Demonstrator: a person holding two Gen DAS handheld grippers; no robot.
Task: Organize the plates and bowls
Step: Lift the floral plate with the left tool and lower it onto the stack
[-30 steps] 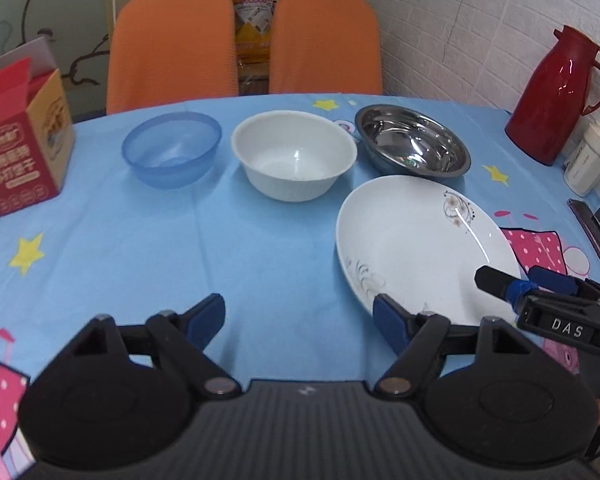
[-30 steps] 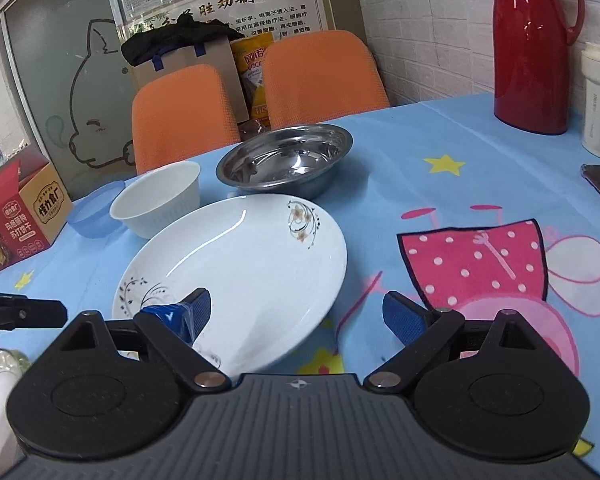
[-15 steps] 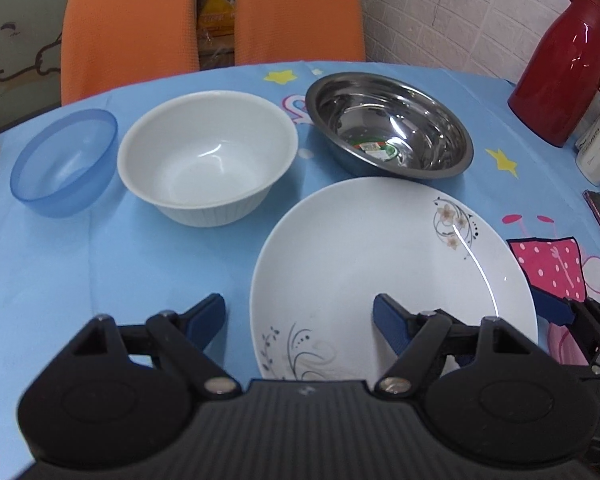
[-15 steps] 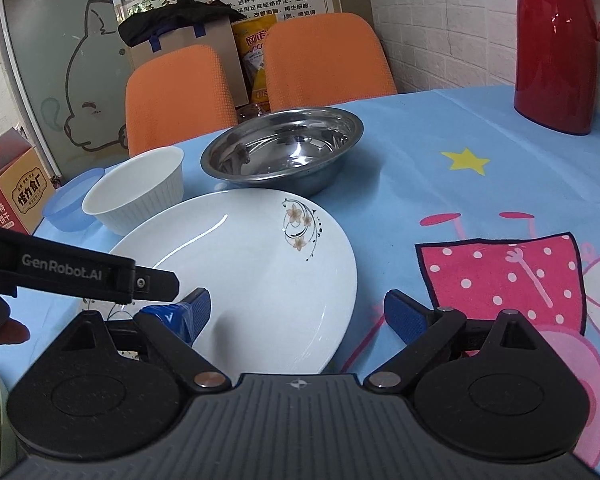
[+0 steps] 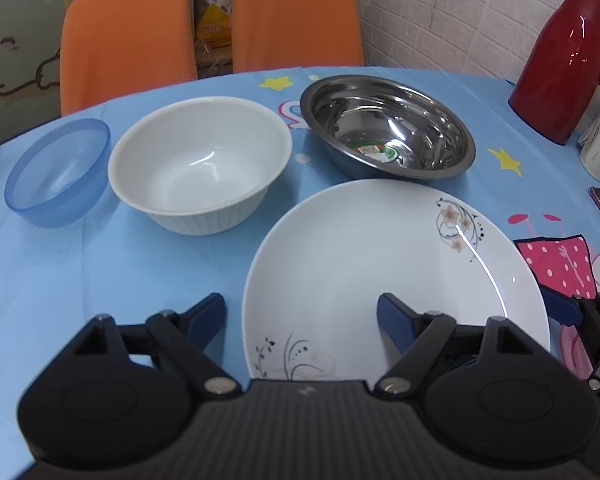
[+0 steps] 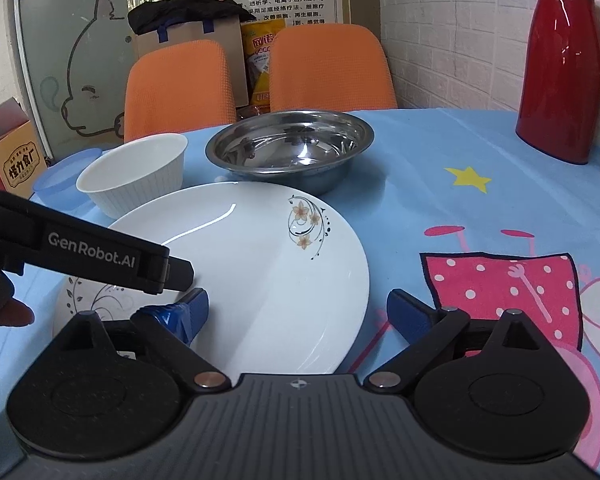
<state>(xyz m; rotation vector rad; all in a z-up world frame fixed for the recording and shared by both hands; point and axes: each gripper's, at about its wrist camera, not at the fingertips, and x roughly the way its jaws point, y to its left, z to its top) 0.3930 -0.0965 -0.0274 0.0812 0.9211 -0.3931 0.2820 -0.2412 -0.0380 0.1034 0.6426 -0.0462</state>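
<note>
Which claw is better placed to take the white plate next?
Probably the left claw: it is open and straddles the white plate at its near rim. The right claw straddles the right rim, also open.

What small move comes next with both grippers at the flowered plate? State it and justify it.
Probably ease both grippers onto the plate's near rim and close. The left gripper and right gripper are open, each with one finger over the plate and one outside its edge. Nothing is held yet, and the plate lies flat on the tablecloth.
</note>
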